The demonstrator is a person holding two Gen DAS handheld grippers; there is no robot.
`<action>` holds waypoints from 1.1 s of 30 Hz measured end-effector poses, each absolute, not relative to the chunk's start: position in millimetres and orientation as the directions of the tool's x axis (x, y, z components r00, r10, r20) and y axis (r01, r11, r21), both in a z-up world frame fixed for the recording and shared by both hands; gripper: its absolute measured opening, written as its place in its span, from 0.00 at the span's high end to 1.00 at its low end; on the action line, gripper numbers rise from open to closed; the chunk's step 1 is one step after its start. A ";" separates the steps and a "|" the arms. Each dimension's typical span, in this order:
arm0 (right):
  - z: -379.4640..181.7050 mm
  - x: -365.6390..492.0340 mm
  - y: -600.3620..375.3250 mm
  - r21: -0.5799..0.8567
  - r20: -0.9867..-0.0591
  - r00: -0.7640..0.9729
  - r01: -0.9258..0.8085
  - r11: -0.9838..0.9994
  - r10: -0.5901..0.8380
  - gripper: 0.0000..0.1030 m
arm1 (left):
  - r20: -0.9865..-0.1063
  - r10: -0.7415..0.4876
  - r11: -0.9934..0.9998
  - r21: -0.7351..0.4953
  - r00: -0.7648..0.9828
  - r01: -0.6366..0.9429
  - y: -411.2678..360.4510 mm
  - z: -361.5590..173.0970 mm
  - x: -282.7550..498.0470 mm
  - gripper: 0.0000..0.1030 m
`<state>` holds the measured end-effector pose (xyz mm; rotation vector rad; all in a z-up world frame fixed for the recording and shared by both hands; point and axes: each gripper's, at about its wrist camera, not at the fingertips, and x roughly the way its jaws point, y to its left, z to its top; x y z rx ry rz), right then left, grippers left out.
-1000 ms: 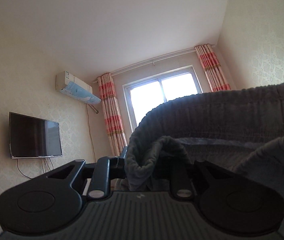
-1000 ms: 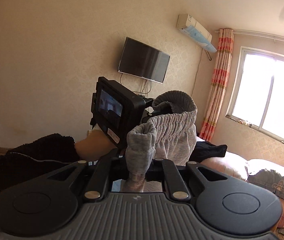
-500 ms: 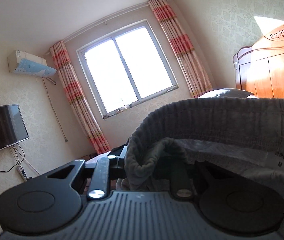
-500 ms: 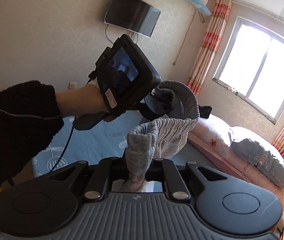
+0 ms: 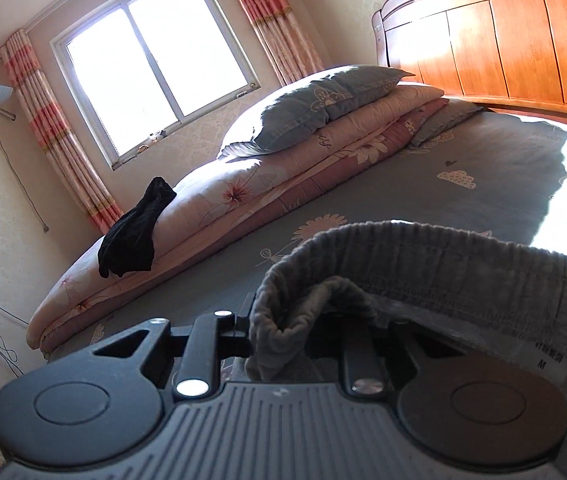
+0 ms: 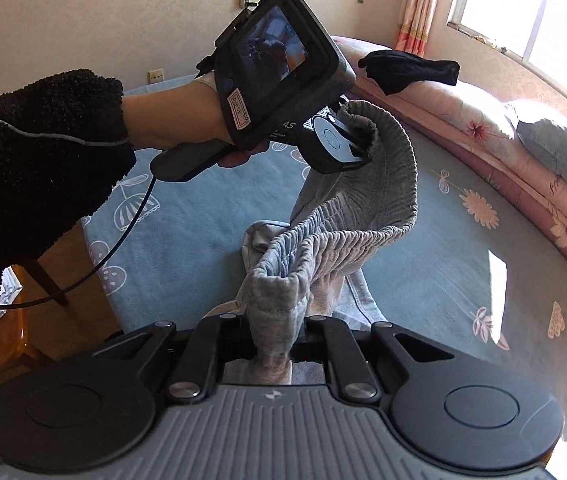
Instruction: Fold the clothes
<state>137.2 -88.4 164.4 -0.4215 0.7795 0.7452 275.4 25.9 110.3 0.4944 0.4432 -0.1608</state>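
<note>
Grey pants (image 6: pixel 347 216) with a ribbed elastic waistband hang over the blue bed sheet (image 6: pixel 443 264), held by the waistband between both grippers. My right gripper (image 6: pixel 275 320) is shut on one end of the waistband, and the cloth bunches between its fingers. In the right wrist view the left gripper (image 6: pixel 357 136) grips the other end, held by a hand in a black fuzzy sleeve (image 6: pixel 43 160). Seen from the left wrist view, my left gripper (image 5: pixel 287 328) is shut on the grey waistband (image 5: pixel 443 264), which arcs off to the right. The fingertips are hidden by cloth.
A folded pink floral quilt (image 5: pixel 243 192) and a grey pillow (image 5: pixel 315 108) lie along the bed's far side, with a black garment (image 5: pixel 135 228) draped on the quilt. A wooden headboard (image 5: pixel 503 40) rises at the right. A wooden chair (image 6: pixel 11 340) stands beside the bed.
Both grippers have tilted down from the wall and ceiling toward the bed, lowering the pants. The waistband stays gripped in both.
</note>
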 end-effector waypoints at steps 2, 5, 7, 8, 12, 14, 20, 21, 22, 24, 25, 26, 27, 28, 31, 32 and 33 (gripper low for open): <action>154.4 138.0 -104.7 -0.019 -0.753 0.474 -0.710 0.704 0.457 0.86 | -0.459 -0.058 0.872 0.408 0.886 0.269 20.3 106.6 279.4 0.81; 136.6 134.1 -132.0 0.075 -0.737 0.470 -0.658 0.749 0.486 0.86 | -0.470 -0.086 0.864 0.403 0.879 0.300 6.1 99.6 283.8 0.80; 126.9 130.1 -154.3 0.111 -0.718 0.500 -0.604 0.789 0.484 0.86 | -0.474 -0.114 0.854 0.403 0.873 0.330 -10.0 95.3 287.0 0.81; 122.1 128.1 -165.4 0.130 -0.709 0.515 -0.576 0.807 0.482 0.86 | -0.474 -0.124 0.846 0.408 0.872 0.342 -19.4 93.2 287.9 0.81; 101.6 116.0 -204.2 0.144 -0.658 0.613 -0.467 0.873 0.437 0.86 | -0.464 -0.165 0.827 0.416 0.870 0.378 -61.7 81.7 292.4 0.81; 89.7 107.7 -219.8 0.136 -0.627 0.668 -0.413 0.901 0.401 0.86 | -0.460 -0.196 0.818 0.411 0.866 0.403 -85.4 75.0 293.4 0.81; 42.6 83.7 -265.5 0.223 -0.573 0.764 -0.203 0.953 0.297 0.86 | -0.465 -0.266 0.769 0.425 0.844 0.477 -163.2 50.1 296.4 0.81; 38.5 74.4 -273.1 0.235 -0.568 0.774 -0.174 0.956 0.280 0.86 | -0.463 -0.271 0.763 0.431 0.844 0.482 -174.7 47.7 297.2 0.81; 34.8 73.7 -279.2 0.230 -0.570 0.779 -0.152 0.961 0.260 0.86 | -0.462 -0.276 0.756 0.437 0.843 0.487 -186.3 45.3 298.0 0.81; 27.6 72.3 -291.6 0.220 -0.573 0.790 -0.110 0.969 0.220 0.86 | -0.458 -0.285 0.743 0.449 0.842 0.496 -209.5 40.5 299.7 0.81; 27.3 72.2 -297.9 0.224 -0.568 0.796 -0.093 0.970 0.208 0.86 | -0.456 -0.290 0.736 0.455 0.841 0.501 -221.1 38.1 300.5 0.81; 26.9 72.1 -304.3 0.228 -0.563 0.803 -0.077 0.971 0.196 0.86 | -0.454 -0.295 0.730 0.461 0.841 0.505 -232.7 35.7 301.3 0.81; 26.5 73.3 -312.0 0.234 -0.555 0.811 -0.063 0.970 0.187 0.86 | -0.453 -0.300 0.725 0.463 0.839 0.510 -244.0 34.4 302.9 0.81; 26.0 74.5 -319.5 0.240 -0.548 0.818 -0.050 0.970 0.178 0.86 | -0.452 -0.304 0.727 0.458 0.838 0.511 -254.5 35.3 306.2 0.81; 20.6 80.0 -332.5 0.226 -0.537 0.832 -0.017 0.974 0.139 0.86 | -0.446 -0.331 0.733 0.433 0.831 0.524 -281.1 37.1 317.2 0.81; 17.5 82.1 -336.0 0.218 -0.537 0.835 -0.002 0.976 0.122 0.86 | -0.446 -0.340 0.732 0.427 0.828 0.530 -288.7 35.9 319.6 0.81; 12.8 84.3 -340.4 0.210 -0.541 0.835 0.022 0.977 0.097 0.86 | -0.449 -0.344 0.727 0.429 0.825 0.537 -297.1 31.8 322.3 0.81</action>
